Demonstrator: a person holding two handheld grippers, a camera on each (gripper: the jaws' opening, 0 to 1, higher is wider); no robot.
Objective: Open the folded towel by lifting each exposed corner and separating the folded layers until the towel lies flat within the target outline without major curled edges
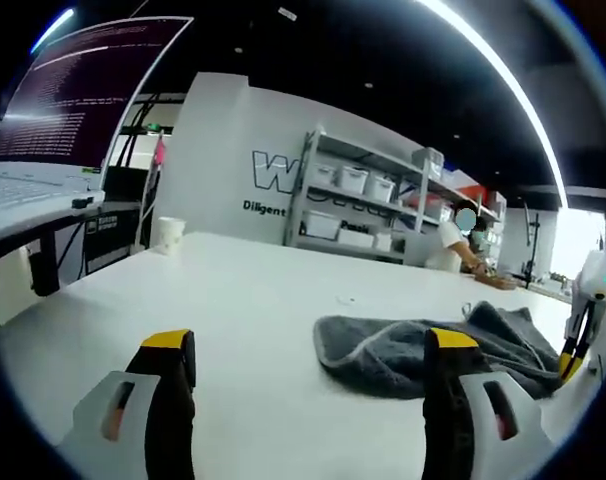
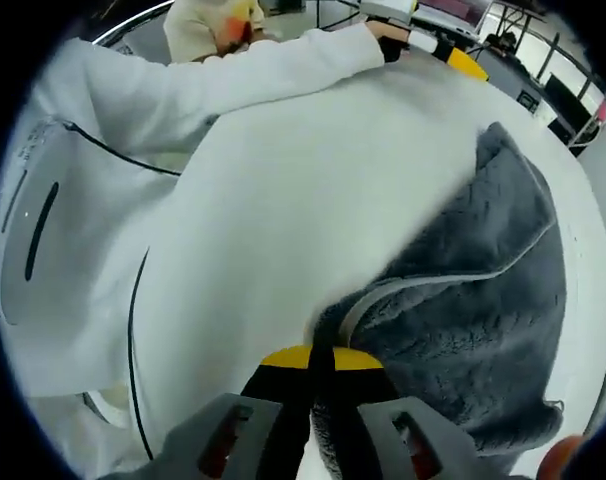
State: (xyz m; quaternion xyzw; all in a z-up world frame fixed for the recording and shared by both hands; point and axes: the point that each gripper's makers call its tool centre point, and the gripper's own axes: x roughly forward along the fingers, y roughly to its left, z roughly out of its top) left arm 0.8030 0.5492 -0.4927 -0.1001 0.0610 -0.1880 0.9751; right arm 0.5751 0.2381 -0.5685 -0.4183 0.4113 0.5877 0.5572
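Towel [image 2: 483,290], plush grey and limp, is lying bunched on the white table [image 1: 243,300], and our right gripper [image 2: 311,362] is pinching its piped hem at the tips. Our left gripper [image 1: 308,350] is hovering spread, the towel ahead-right, open tabletop beyond.

White tabletop [image 1: 253,300] ahead of the jaws, paper cup [image 1: 169,234] far beyond the left jaw, monitor [image 1: 83,90] upper left, shelving with bins [image 1: 368,205] behind
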